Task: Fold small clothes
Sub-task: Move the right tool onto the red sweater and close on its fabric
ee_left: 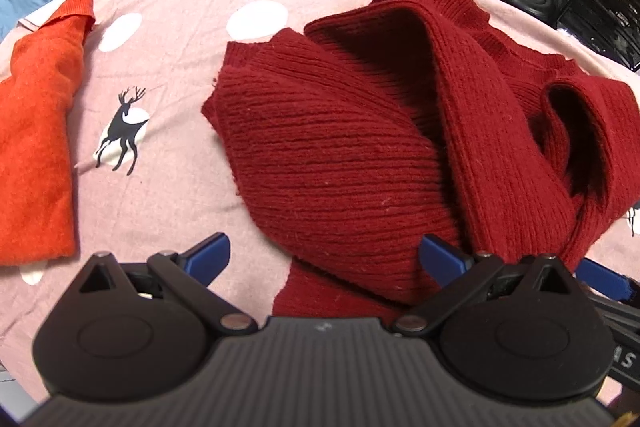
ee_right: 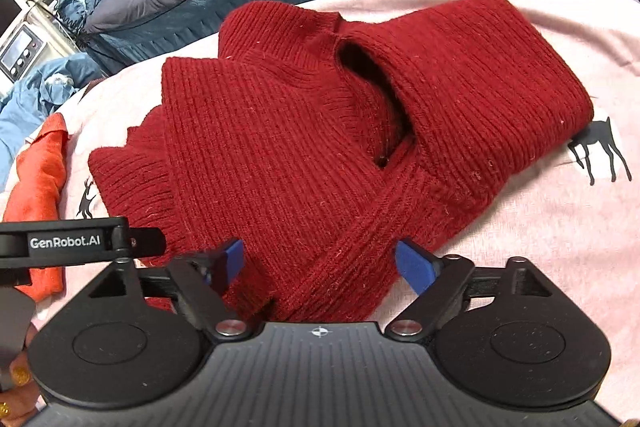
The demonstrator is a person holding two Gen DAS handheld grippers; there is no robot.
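While both grippers hover spread wide, the dark red sweater [ee_left: 360, 147] lies bunched ahead between the left gripper [ee_left: 324, 255] fingers; the right gripper [ee_right: 320, 263] straddles its near hem; an orange garment [ee_left: 36, 147] lies far left

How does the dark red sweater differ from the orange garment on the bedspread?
The dark red sweater is ribbed and lies bunched, with raised folds and open gaps; the orange garment looks fuzzy and lies flat. The sweater sits right in front of both claws; the orange one lies off to the left. Both are knits resting on the pink bedspread.
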